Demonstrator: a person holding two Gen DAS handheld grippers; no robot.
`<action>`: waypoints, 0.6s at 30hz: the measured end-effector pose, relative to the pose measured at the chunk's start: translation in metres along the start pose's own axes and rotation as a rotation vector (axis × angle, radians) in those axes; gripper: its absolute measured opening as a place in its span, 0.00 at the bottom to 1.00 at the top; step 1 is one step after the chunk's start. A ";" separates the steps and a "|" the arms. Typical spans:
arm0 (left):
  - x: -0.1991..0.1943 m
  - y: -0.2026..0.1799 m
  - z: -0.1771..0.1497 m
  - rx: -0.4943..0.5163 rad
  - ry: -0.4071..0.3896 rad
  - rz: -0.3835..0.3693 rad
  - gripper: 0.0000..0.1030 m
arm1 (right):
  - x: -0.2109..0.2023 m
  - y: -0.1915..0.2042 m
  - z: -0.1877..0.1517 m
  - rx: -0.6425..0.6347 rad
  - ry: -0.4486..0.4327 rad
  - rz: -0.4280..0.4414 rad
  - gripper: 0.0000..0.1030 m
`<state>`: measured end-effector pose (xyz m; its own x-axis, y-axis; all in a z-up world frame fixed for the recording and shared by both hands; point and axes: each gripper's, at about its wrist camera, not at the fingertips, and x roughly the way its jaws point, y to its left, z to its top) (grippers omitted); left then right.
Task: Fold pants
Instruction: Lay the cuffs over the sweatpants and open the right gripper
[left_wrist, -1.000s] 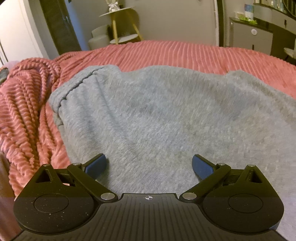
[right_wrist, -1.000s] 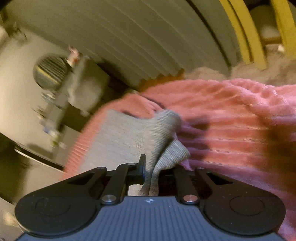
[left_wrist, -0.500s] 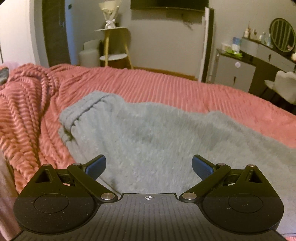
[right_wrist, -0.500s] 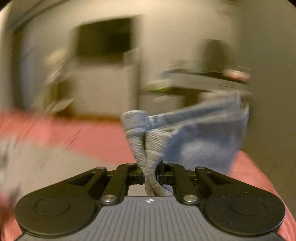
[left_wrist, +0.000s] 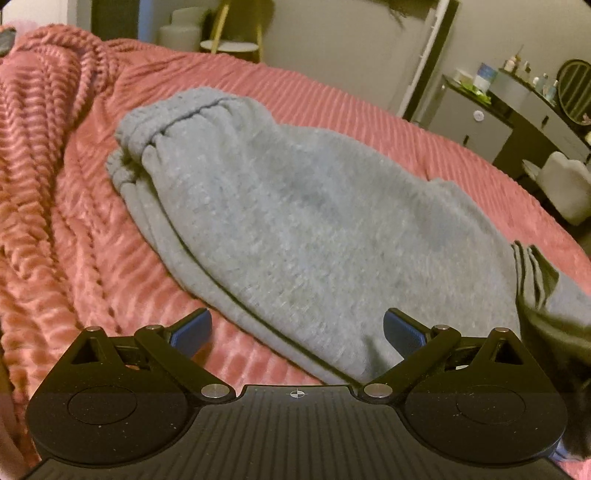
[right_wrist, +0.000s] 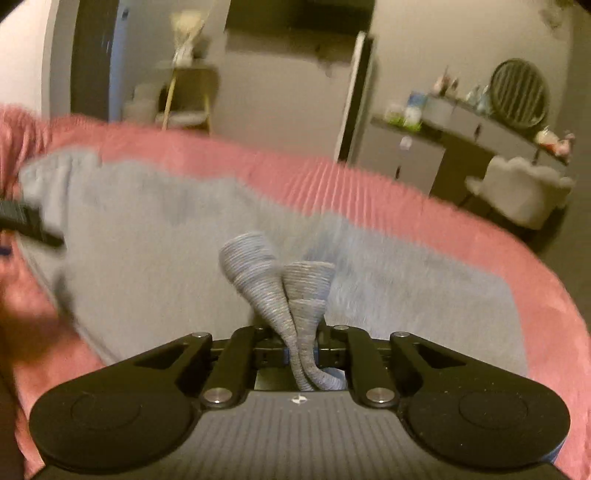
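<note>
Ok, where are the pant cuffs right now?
Right wrist view, centre: cuffs pinched in the right tool, over the pants on the pink blanket.

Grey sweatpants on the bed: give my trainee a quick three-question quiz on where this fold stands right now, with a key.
1. True or false: the left tool is clamped on the grey sweatpants.
2. What does the right tool hold? A) the pink blanket B) the two ribbed cuffs C) nothing
3. In the left wrist view, which end of the sweatpants lies farthest from the tool?

Key:
1. False. Its blue pads stand wide apart over the near edge of the sweatpants and the pink blanket, pinching nothing.
2. B. The ribbed cuffs are pinched together between its closed pads.
3. The gathered elastic waistband.
</note>
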<state>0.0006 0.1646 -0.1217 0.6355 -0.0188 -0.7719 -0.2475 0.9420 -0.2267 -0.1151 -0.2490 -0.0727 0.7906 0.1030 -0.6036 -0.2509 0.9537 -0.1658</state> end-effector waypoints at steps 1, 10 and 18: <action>0.000 0.001 0.000 -0.007 0.004 -0.009 0.99 | -0.007 0.009 0.008 0.001 -0.032 -0.008 0.10; -0.006 0.010 -0.002 -0.056 0.014 -0.033 0.99 | -0.003 0.071 -0.036 -0.234 0.048 0.066 0.49; -0.022 -0.019 0.002 0.038 -0.027 -0.090 0.99 | -0.065 -0.052 -0.042 0.447 -0.167 0.125 1.00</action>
<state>-0.0075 0.1479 -0.0997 0.6736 -0.0954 -0.7329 -0.1607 0.9490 -0.2712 -0.1769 -0.3167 -0.0577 0.8576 0.2337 -0.4581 -0.1143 0.9551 0.2733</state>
